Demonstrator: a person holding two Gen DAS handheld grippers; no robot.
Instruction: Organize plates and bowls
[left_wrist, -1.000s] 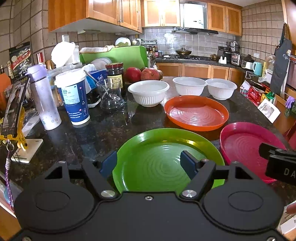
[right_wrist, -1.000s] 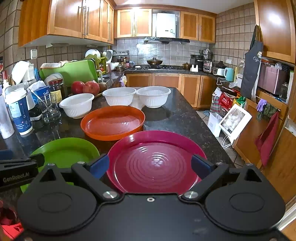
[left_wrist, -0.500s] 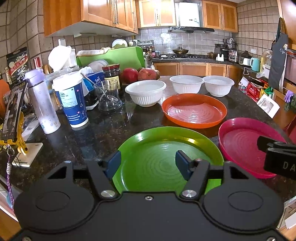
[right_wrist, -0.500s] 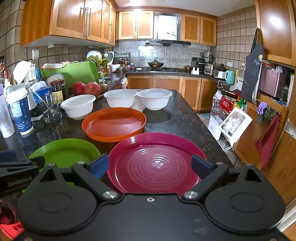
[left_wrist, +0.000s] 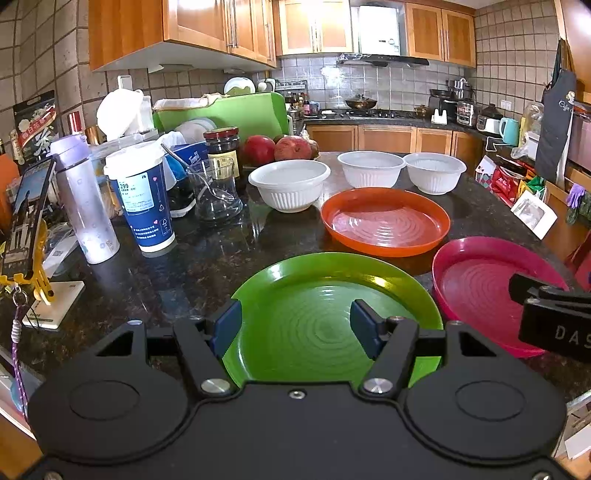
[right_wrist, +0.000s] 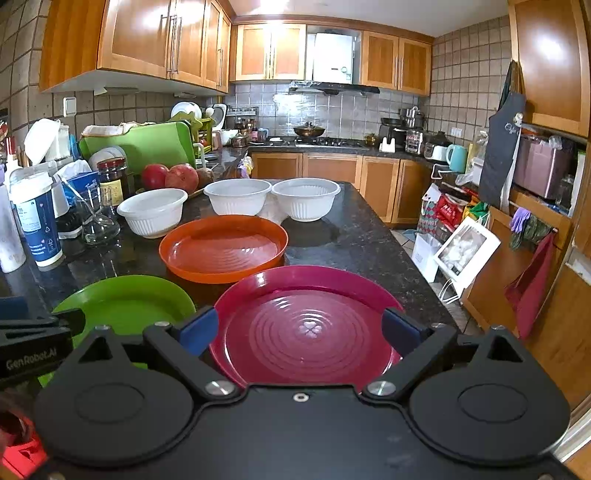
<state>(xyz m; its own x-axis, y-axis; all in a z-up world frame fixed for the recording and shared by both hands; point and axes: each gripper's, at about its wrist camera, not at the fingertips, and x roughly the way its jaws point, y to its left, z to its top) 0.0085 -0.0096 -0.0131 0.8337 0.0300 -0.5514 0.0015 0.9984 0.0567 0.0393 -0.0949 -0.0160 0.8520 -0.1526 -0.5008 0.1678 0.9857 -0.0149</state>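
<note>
Plates lie in a loose cluster toward the near edge of the dark stone counter (left_wrist: 192, 266): a green plate (left_wrist: 325, 295) nearest the left gripper (left_wrist: 295, 326), a magenta plate (right_wrist: 306, 317) beside it toward the counter's right edge, and an orange plate (left_wrist: 386, 221) just behind the two, its rim close to both. Behind the orange plate three white ribbed bowls stand in a row across the counter, the left bowl (left_wrist: 290, 184) apart from the others, the middle bowl (left_wrist: 371, 168) and right bowl (left_wrist: 434, 177) almost touching each other. The left gripper hangs over the near part of the green plate with its blue-padded fingers apart and nothing clamped; the pads do not press on the rim. The right gripper (right_wrist: 299, 328) hovers over the magenta plate, fingers spread wide on either side, holding nothing. Along the counter's left edge stand a blue paper cup (left_wrist: 142, 199), a lilac bottle (left_wrist: 83, 206), a glass pitcher (left_wrist: 216, 192) and a dark jar (left_wrist: 222, 146), with red fruit (left_wrist: 277, 147) behind.
</note>
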